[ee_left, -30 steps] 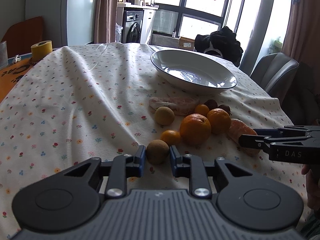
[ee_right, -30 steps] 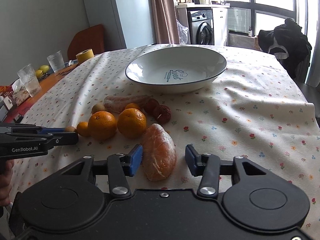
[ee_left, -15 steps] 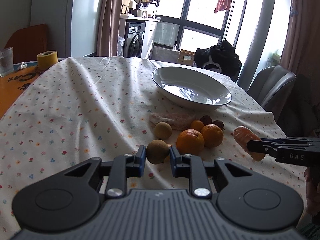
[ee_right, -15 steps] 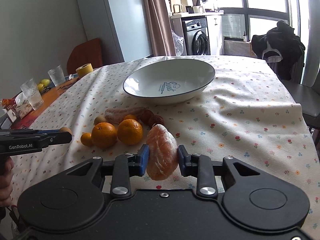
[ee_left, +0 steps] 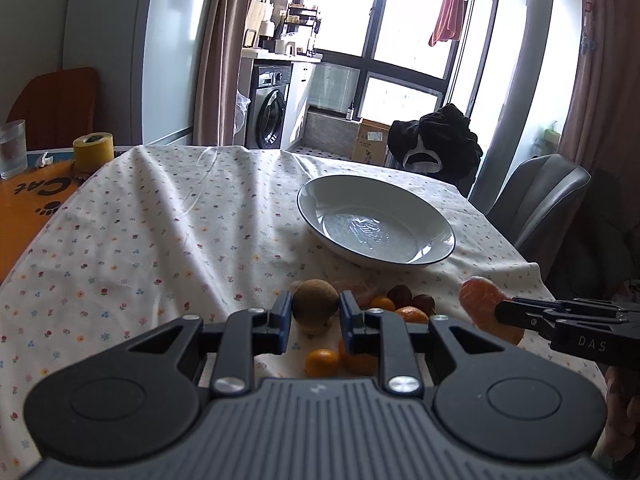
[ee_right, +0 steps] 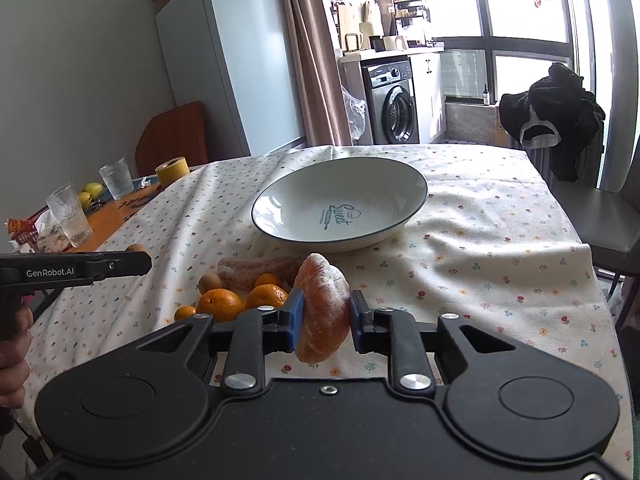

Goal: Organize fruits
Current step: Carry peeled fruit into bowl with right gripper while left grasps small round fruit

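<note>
You face a table [ee_right: 500, 240] under a flower-print cloth. Beyond its far edge, daylight pours through tall dark-framed windows [ee_left: 404, 36]. A washing machine [ee_right: 394, 110] sits under a counter, brown curtains [ee_right: 316, 60] beside it, then a pale fridge [ee_right: 236, 60]. A grey chair [ee_left: 540, 196] stands at the table's right edge.

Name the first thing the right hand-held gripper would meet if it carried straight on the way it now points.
Probably the white blue-rimmed bowl, directly ahead of the right hand-held gripper holding the peeled orange fruit; depth is uncertain.
</note>
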